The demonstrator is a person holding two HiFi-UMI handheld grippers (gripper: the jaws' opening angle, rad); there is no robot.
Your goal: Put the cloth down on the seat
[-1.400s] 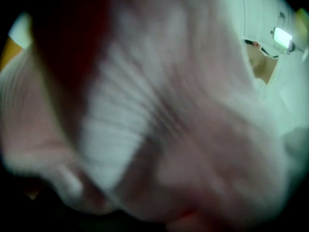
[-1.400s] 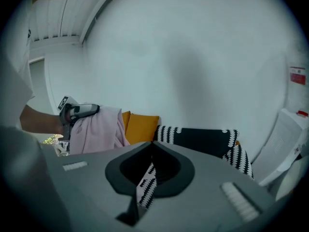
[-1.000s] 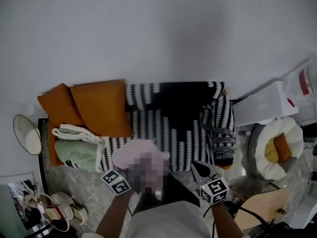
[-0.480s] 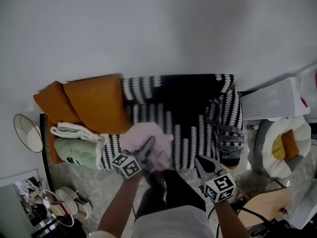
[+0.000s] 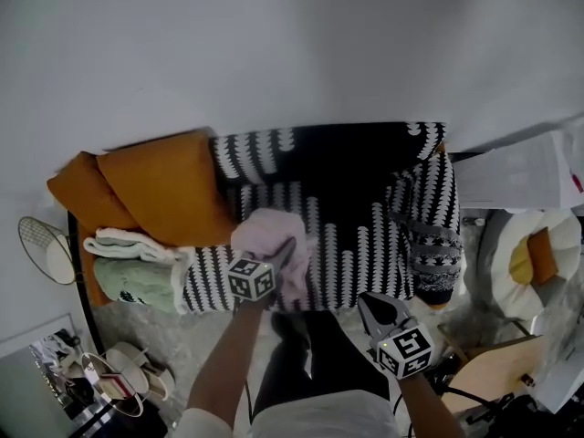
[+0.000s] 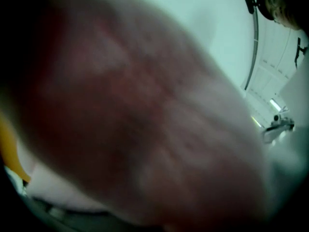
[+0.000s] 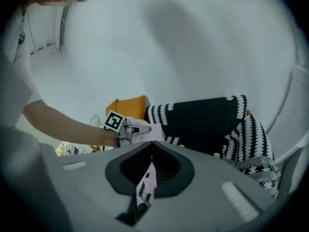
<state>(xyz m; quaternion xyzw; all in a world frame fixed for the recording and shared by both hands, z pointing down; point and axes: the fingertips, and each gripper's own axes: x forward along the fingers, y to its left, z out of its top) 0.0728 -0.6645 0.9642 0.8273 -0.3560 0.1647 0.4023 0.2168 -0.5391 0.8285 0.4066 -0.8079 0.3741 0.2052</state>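
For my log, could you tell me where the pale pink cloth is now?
Head view, left of centre: the pale pink cloth sits on the black-and-white patterned sofa seat, right of the orange cushions.

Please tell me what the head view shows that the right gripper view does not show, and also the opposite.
Only the head view: folded white and green towels at the sofa's left end.
Only the right gripper view: a close look along the right tool, whose jaws are together and hold nothing.
Both: the black-and-white sofa, the orange cushions, and the left tool at the pink cloth on the seat; its jaws are opening with the cloth between them.
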